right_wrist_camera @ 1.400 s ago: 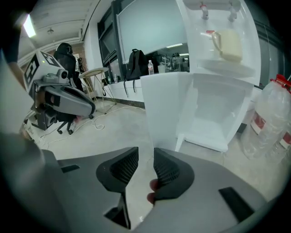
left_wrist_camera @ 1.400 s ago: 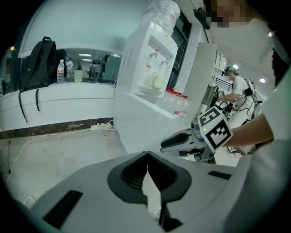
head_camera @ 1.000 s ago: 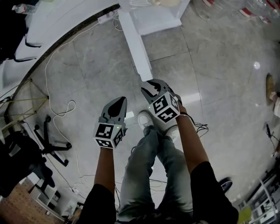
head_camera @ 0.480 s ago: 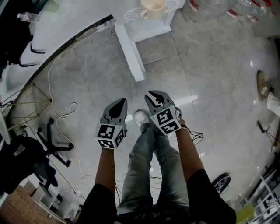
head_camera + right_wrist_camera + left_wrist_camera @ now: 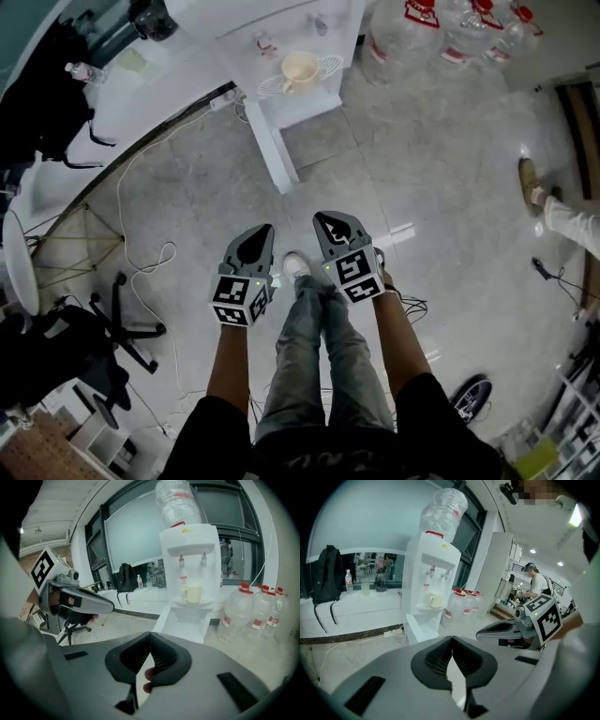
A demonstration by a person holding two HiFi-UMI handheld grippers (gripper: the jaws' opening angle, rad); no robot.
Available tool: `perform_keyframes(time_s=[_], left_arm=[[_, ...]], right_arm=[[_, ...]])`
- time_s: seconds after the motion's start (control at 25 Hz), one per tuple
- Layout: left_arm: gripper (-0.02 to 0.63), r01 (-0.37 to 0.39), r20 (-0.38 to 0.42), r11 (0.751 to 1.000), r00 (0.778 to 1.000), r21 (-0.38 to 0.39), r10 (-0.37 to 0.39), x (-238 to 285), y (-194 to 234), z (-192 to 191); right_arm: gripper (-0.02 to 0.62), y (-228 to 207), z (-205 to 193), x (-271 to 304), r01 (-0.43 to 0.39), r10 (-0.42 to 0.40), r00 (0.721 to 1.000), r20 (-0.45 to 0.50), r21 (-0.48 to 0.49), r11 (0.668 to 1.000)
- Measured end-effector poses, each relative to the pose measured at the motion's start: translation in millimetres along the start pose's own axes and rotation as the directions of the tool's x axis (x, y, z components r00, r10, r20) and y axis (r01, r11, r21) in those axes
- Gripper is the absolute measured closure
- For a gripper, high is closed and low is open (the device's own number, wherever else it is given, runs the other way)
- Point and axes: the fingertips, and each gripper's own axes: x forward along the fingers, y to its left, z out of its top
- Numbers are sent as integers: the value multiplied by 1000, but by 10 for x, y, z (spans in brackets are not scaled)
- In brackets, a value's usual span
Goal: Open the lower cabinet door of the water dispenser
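The white water dispenser point(image 5: 281, 37) stands at the top of the head view with a cream cup point(image 5: 300, 67) on its tray. Its lower cabinet door point(image 5: 270, 155) is swung out towards me, and the right gripper view shows the door point(image 5: 161, 618) beside the bare cabinet inside point(image 5: 192, 620). My left gripper point(image 5: 255, 234) and right gripper point(image 5: 333, 223) hover side by side above the floor, well short of the door. Both are shut with nothing between the jaws. In the left gripper view the dispenser point(image 5: 429, 583) is ahead beyond the left gripper point(image 5: 451, 654).
Several large water bottles point(image 5: 441, 37) stand right of the dispenser. A white counter point(image 5: 112, 103) with a black backpack point(image 5: 47, 103) runs along the left. Cables point(image 5: 141, 253) and an office chair point(image 5: 112, 328) lie on the floor left. Another person's feet point(image 5: 544, 202) are at right.
Both grippers have risen away from the floor and the open door. The dispenser's front and cup have come into the head view. The right jaws have come together.
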Motion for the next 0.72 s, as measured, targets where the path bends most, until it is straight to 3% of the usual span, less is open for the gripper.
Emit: perform_keyframes(time_s=[0.72], left_arm=[[595,-37,118,999,992,-16,39,-873,-653,1488]], right_arm=[[583,-194,1346,-1549,127,-134,981,138,57,990]])
